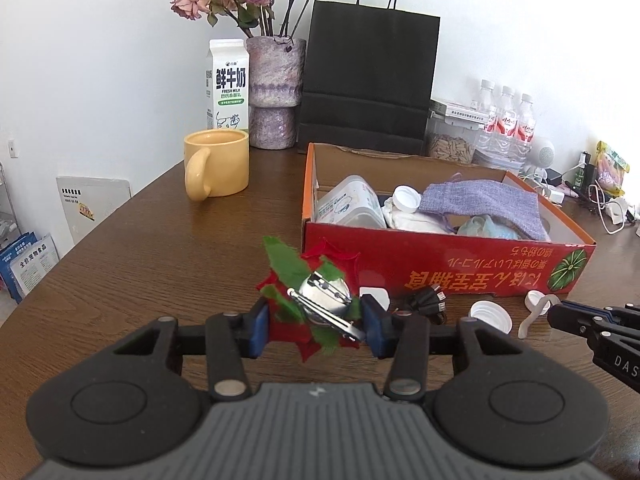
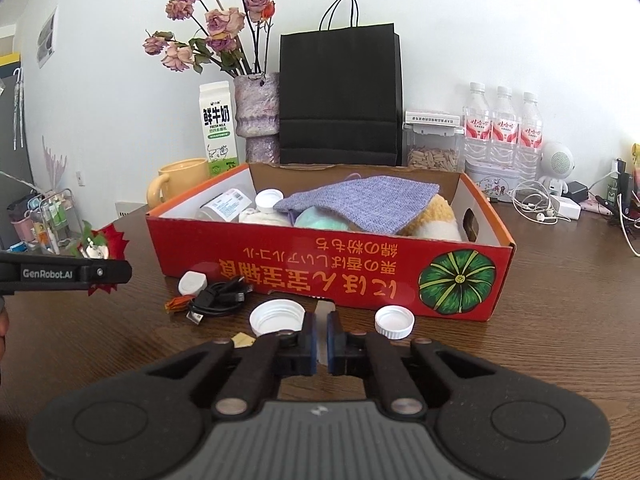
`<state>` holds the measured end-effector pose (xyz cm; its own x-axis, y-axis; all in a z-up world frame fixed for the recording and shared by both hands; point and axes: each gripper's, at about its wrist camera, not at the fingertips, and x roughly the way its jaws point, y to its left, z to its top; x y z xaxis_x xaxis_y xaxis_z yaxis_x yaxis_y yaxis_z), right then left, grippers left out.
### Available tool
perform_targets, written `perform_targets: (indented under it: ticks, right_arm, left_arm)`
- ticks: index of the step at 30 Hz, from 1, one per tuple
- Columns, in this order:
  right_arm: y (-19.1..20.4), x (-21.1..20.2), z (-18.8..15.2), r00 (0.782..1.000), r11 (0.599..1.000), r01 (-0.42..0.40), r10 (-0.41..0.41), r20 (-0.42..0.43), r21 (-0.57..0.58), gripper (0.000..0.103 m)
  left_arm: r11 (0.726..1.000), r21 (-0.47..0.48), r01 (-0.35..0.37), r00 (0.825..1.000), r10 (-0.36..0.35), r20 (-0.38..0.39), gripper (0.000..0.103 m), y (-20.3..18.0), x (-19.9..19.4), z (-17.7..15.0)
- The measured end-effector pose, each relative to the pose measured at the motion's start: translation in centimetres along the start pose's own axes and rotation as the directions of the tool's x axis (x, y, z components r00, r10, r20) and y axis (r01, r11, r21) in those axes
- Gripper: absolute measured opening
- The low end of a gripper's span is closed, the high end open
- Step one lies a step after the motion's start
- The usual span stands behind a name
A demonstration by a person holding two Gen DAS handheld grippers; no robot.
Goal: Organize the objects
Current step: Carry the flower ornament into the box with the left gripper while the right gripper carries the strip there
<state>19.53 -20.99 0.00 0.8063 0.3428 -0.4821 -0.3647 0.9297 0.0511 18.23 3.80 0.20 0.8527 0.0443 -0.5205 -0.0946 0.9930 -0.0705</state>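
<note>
While the left hand-held gripper (image 1: 316,322) pinches a light, floppy red-green fabric brooch (image 1: 312,300) mid-frame by its petals, the right hand-held gripper (image 2: 321,340) sits closed, empty; stiffer metal clip safer.

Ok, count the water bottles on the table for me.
3. They stand in a row at the back right of the table, by the wall: left bottle, middle bottle, right bottle. More could be hidden behind the black bag.

"FRESH MILK" on milk carton (image 1: 226,84)
</note>
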Motion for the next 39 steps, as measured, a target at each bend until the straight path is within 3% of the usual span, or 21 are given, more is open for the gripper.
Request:
perform_targets:
  ticks: [20,39]
  right_arm:
    - [0.1,-1.6,5.3,0.988,1.000,-0.010,0.014,0.156,-0.028,0.004]
    - [-1.2,4.8,10.2,0.979,0.998,-0.024,0.035,0.201,-0.057,0.004]
  left_arm:
    - [0.996,0.066,0.055,0.994,-0.061,0.094,0.047,-5.1,-1.0,4.4]
    - [0.996,0.061,0.062,0.993,-0.068,0.097,0.048,-7.3,6.5,9.1]
